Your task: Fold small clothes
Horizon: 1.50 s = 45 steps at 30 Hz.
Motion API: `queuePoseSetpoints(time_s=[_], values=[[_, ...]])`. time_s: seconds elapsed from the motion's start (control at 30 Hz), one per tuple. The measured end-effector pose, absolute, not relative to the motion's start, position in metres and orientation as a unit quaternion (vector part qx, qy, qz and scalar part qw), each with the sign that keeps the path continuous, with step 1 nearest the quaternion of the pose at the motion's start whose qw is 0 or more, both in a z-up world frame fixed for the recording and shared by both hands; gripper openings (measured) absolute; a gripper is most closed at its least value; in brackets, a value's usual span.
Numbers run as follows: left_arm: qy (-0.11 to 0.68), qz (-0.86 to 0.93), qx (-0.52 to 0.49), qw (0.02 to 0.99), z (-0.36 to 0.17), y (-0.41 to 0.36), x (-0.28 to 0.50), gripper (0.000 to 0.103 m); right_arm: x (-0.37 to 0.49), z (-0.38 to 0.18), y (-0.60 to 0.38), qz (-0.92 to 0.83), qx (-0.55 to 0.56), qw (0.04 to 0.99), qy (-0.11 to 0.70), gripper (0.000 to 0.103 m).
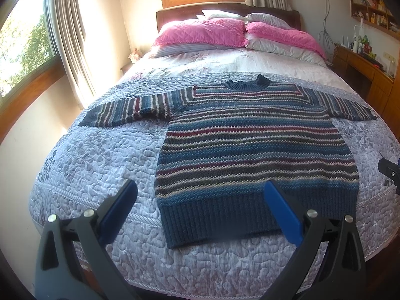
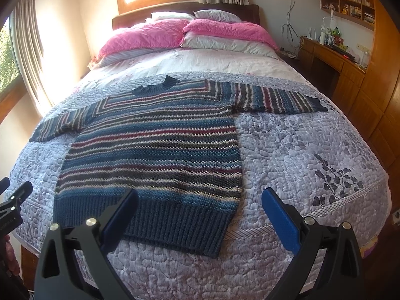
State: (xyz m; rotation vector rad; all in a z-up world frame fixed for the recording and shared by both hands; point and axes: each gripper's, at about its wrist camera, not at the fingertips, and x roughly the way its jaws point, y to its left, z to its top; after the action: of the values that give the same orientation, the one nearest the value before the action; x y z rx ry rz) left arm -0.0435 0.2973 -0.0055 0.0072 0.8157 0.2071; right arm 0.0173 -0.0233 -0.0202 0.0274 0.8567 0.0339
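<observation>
Lying flat, sweater (image 1: 252, 145) collar toward headboard, hem nearest; left hand-held gripper (image 1: 200, 192), right hand-held gripper (image 2: 200, 195) wide apart, empty.

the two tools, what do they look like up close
Both look the same. The left tool and right tool each have two black plastic fingers that widen toward the camera, with triangular cut-outs, round silver bolt heads, and flat blue pads on the inner faces. No cables or sleeves show.
</observation>
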Motion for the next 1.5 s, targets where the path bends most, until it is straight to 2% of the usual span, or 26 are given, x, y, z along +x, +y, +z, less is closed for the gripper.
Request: queuePoseSetpoints(time_s=[0.7, 0.87, 1.03, 1.2, 1.5], values=[[0.410, 0.103, 0.008, 0.906, -0.017, 0.295, -0.029, 0.100, 0.031, -0.029, -0.031, 0.018, 0.014, 0.907, 0.420, 0.099], [0.425, 0.107, 0.008, 0.899, -0.028, 0.292, -0.007, 0.100, 0.061, -0.040, -0.049, 0.041, 0.063, 0.890, 0.449, 0.099], [0.439, 0.099, 0.010, 0.893, -0.038, 0.277, 0.041, 0.100, 0.105, -0.048, -0.089, 0.064, 0.091, 0.894, 0.435, 0.099], [0.438, 0.080, -0.017, 0.895, -0.040, 0.248, 0.109, 0.100, 0.177, -0.070, -0.144, 0.077, 0.101, 0.856, 0.501, 0.099], [0.436, 0.062, -0.031, 0.897, -0.047, 0.168, 0.244, 0.100, 0.310, -0.087, -0.278, -0.006, 0.080, 0.849, 0.522, 0.099]])
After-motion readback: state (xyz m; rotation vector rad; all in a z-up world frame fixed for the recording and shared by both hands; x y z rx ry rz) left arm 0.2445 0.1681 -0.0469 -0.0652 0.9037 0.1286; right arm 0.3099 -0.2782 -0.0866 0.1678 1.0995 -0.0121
